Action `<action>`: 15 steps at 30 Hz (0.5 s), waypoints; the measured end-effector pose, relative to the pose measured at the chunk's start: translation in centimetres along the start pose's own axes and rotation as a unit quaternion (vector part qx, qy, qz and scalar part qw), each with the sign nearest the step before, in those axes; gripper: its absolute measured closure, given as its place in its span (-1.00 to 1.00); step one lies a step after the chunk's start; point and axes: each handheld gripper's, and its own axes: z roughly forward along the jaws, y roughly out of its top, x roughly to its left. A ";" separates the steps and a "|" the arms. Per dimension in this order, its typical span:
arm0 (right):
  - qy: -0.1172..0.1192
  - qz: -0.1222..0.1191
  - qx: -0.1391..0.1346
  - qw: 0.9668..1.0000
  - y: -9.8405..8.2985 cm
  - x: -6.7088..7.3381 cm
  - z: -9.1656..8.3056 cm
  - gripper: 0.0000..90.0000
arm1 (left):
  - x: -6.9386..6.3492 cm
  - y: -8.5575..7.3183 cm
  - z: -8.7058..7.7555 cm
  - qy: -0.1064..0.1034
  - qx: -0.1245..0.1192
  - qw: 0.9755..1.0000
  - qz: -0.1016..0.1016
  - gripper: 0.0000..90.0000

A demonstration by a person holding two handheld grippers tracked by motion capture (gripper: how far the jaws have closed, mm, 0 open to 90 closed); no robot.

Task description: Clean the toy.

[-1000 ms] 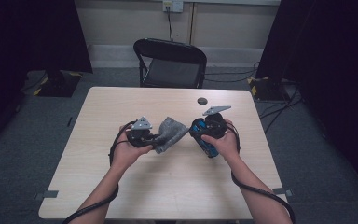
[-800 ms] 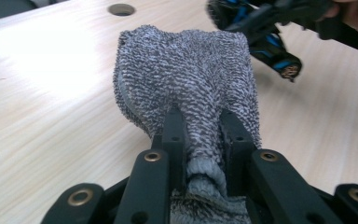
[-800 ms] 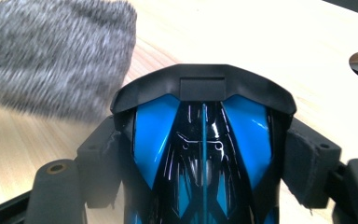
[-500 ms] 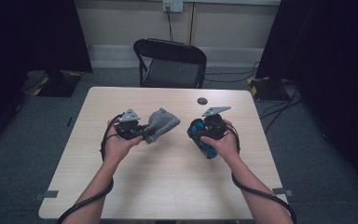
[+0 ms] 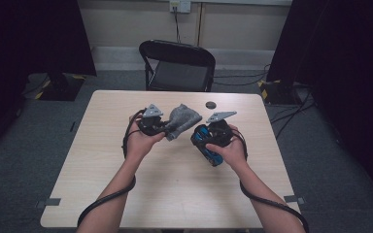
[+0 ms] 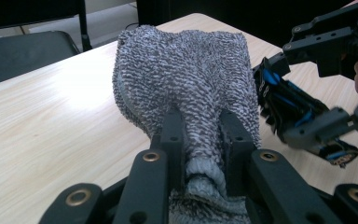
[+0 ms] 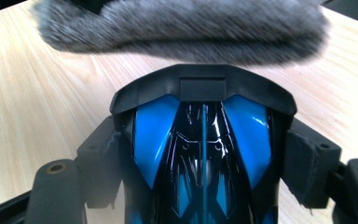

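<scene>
Left gripper (image 5: 164,127) pinches a grey terry cloth (image 6: 186,84) by its bunched lower end; the rest of the cloth fans out ahead of the jaws, lifted off the surface (image 5: 175,194). Right gripper (image 5: 205,138) is clamped on a blue-and-black toy car (image 7: 203,154), the jaws pressing its two flanks, with the car's dark end pointing forward.

Step in hand, as I read it: wiping the car with the cloth. Cloth hangs just ahead of the right gripper, close to the car's forward end. In the right gripper view the cloth is blurred, so I cannot tell whether it touches the car or sits a hair apart.

Next move likely calls for bringing the cloth's free face down onto the car's top and drawing it along the body while the right gripper holds firm; the pinch on the cloth looks narrow, so it may slip if dragged hard.

Containers: none in sight. A small dark round object (image 5: 210,104) lies on the surface beyond the right gripper, kind unclear.
</scene>
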 end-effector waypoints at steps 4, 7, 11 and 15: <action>0.005 -0.001 -0.003 1.000 0.0 0.2 -0.1 -0.44 | -0.6 0.2 0.9 -0.008 0.008 1.000 0.005 0.67; 0.004 -0.002 -0.002 1.000 -0.1 0.3 -0.1 -0.44 | -1.0 0.2 1.3 -0.017 0.015 1.000 0.011 0.67; -0.001 0.000 -0.002 1.000 -0.2 0.1 -0.2 -0.44 | -1.1 0.0 1.5 -0.026 0.019 0.999 0.012 0.67; -0.005 0.003 0.001 1.000 -0.3 -0.1 -0.3 -0.44 | -1.2 -0.1 1.5 -0.031 0.020 0.999 0.014 0.67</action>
